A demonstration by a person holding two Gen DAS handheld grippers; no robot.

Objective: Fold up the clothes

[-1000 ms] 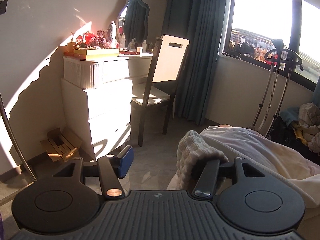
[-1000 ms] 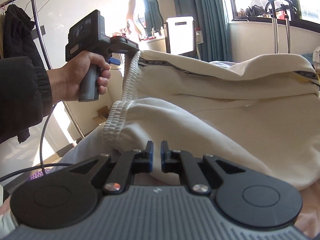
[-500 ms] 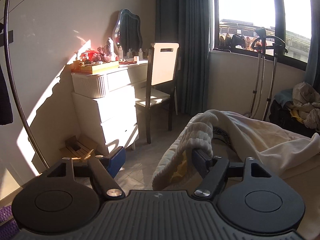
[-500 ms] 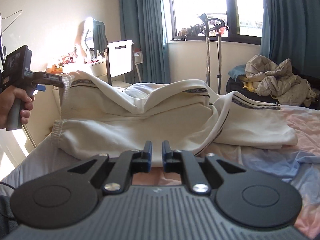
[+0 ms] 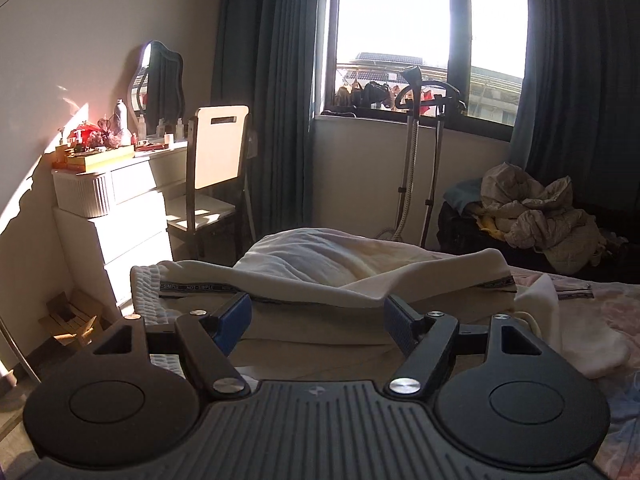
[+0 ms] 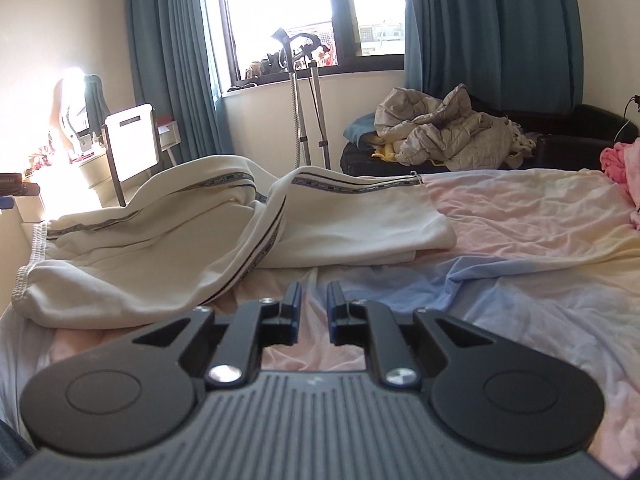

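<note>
Left wrist view. Left gripper (image 5: 316,312): jaws spread wide, nothing pressed between the pads, having just been opening. Cream trousers (image 5: 320,280) lie directly ahead of the fingertips on the bed (image 5: 608,312), the ribbed waistband (image 5: 144,288) ahead-left at the mattress edge, the printed side tape running across beyond the jaws. Past that edge, to the left: open floor, white drawers (image 5: 132,232), chair (image 5: 216,168). Far ahead: garment steamer (image 5: 420,152) under the window.

Right wrist view. Right gripper (image 6: 314,304): jaws parted by a narrow gap, just been opening, gripping nothing; bare sheet shows between them. Trousers (image 6: 168,248) ahead-left, hem edge (image 6: 436,216) ahead. Open pastel sheet (image 6: 520,248) ahead-right. Heaped clothes (image 6: 448,136) beyond the bed's far edge.
</note>
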